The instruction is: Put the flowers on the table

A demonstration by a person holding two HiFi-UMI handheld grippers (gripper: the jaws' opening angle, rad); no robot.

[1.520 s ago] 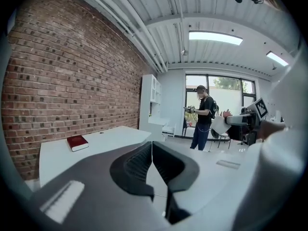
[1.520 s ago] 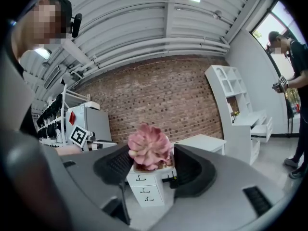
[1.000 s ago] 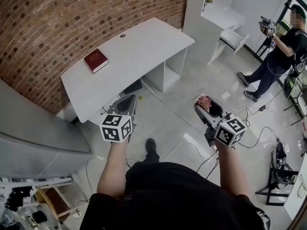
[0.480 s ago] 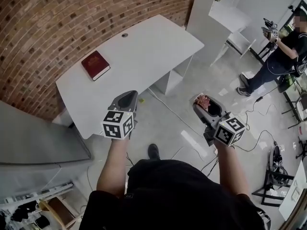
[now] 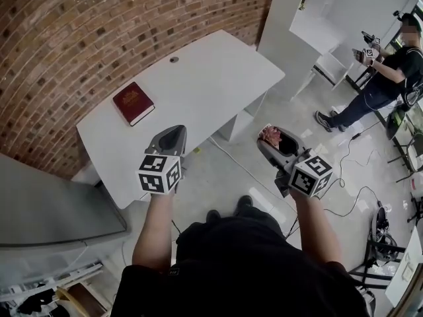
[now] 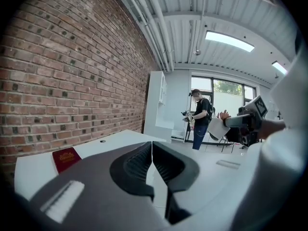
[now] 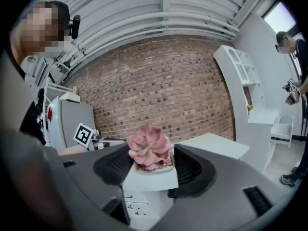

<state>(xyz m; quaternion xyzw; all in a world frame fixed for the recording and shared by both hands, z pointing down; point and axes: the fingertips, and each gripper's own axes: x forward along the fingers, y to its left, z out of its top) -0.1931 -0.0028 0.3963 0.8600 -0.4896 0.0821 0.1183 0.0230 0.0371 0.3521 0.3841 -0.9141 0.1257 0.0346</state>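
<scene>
A pink succulent in a small white square pot [image 7: 149,163] sits clamped between the jaws of my right gripper [image 7: 152,165]. In the head view that flower pot [image 5: 269,136] is held over the floor, right of the white table [image 5: 198,91]. My left gripper [image 5: 168,139] hangs by the table's near edge, its jaws closed together with nothing between them. Seen from the left gripper view, the left gripper [image 6: 152,163] points along the table [image 6: 110,141] toward the brick wall's end.
A dark red book [image 5: 133,103] lies on the table's left part, seen also in the left gripper view as the book [image 6: 66,159]. A white shelf unit [image 5: 310,25] stands behind the table. Another person [image 5: 377,78] with grippers stands at the far right. Cables cross the floor [image 5: 344,177].
I have stepped closer to the table: it now lies nearer both grippers. The right gripper with the pot has shifted slightly up and left. The other person has moved a little.
</scene>
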